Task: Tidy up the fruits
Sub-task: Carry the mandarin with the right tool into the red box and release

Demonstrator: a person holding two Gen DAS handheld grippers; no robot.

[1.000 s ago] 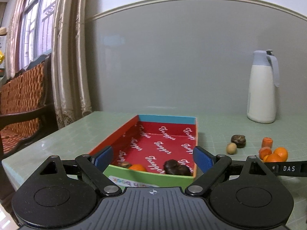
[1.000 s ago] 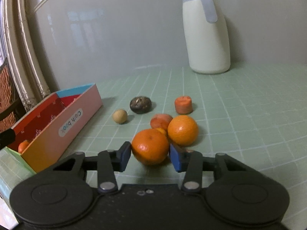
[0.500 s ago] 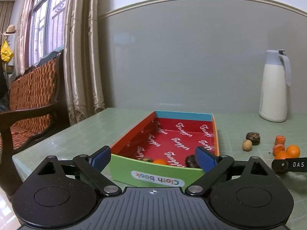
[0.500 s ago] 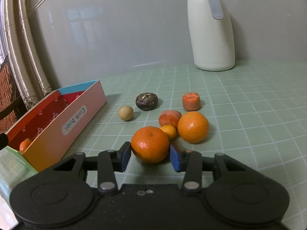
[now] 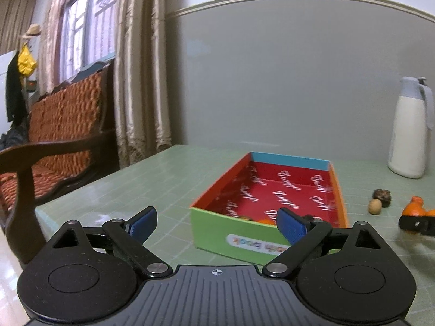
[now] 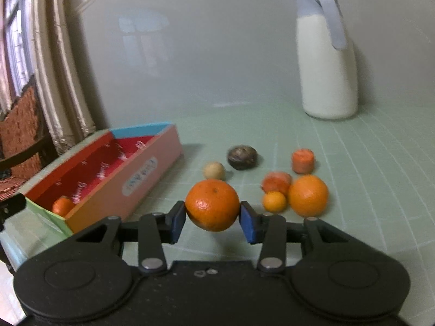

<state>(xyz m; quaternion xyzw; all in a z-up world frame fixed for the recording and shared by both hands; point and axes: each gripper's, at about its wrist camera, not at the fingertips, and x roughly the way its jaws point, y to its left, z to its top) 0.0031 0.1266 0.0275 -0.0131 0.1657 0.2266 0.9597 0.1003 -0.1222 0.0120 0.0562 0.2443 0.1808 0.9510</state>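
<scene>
The right gripper (image 6: 212,218) is clamped on a mandarin (image 6: 212,204), its two blue pads pressed against the fruit's left and right sides; the fruit appears clear of the table (image 6: 367,179), with its shadow falling on the surface beneath. The left gripper (image 5: 217,222) stands wide apart with nothing between its blue pads, positioned at the near end of the box (image 5: 267,240) and pointing slightly downward toward it. The box is an open rectangular carton with a red printed interior, a green near wall, an orange long wall and a blue far wall; it rests on the green gridded table. Inside it, at the near end, an orange fruit (image 6: 63,206) is visible against the wall; other contents there are partly hidden by the near wall. To the right of the box, loose on the table, lie a larger orange (image 6: 308,195), a small yellow-orange fruit (image 6: 274,201) touching it, a reddish blurred fruit (image 6: 276,181) just behind, a cut carrot piece (image 6: 303,160) standing upright, a dark wrinkled fruit (image 6: 242,157) and a small pale round one (image 6: 214,170) just beside it. A white jug with a grey lid (image 6: 327,62) stands well behind, near the wall. A wooden bench with orange cushions (image 5: 58,125) and curtains (image 5: 138,81) occupy the left side of the room.
</scene>
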